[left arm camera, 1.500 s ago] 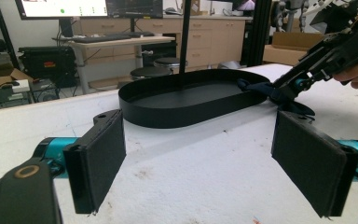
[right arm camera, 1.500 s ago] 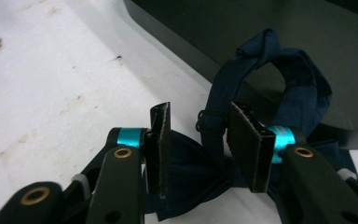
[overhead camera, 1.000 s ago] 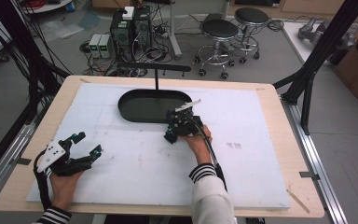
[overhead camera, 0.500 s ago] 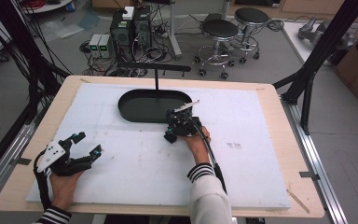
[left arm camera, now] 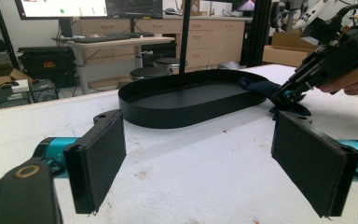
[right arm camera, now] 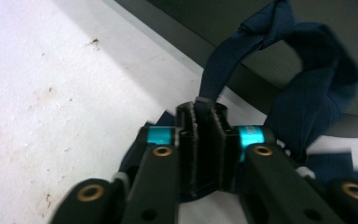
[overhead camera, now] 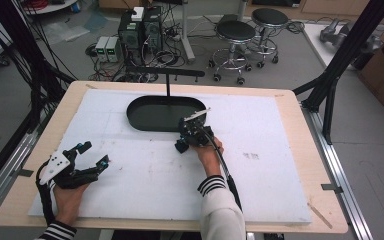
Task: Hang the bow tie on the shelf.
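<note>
The right gripper [overhead camera: 184,141] sat near the table's centre, at about five o'clock from the black oval tray [overhead camera: 139,116], its jaws clamped on a strip of dark blue cloth [right arm camera: 279,70]. The cloth looped up from the jaws and lay against the tray's rim. The left gripper [overhead camera: 91,156] rested on the white board [overhead camera: 260,200] at about eight o'clock from the tray, well apart from it, jaws spread wide and gripping nothing.

I note barely any change — my right gripper [overhead camera: 181,143] has crept slightly nearer me, jaws clamped on the blue cloth [right arm camera: 279,79].
</note>
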`<action>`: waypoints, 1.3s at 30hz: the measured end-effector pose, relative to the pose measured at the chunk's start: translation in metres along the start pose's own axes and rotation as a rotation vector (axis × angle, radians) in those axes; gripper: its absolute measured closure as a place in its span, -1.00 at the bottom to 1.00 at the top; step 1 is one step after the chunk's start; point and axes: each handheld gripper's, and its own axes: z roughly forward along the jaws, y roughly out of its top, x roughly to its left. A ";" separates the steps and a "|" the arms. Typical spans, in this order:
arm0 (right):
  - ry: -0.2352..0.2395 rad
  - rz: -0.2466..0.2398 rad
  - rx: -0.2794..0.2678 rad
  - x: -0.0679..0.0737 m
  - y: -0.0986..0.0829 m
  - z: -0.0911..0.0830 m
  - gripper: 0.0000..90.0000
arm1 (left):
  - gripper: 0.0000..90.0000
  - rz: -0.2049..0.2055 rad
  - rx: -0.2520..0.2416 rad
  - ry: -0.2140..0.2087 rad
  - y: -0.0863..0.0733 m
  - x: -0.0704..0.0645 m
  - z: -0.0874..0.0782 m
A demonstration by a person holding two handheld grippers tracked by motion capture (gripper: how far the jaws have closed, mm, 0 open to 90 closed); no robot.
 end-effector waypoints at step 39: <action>-0.146 -0.142 -0.244 0.009 0.011 -0.051 0.91 | -0.60 0.006 0.001 -0.002 0.000 0.000 0.000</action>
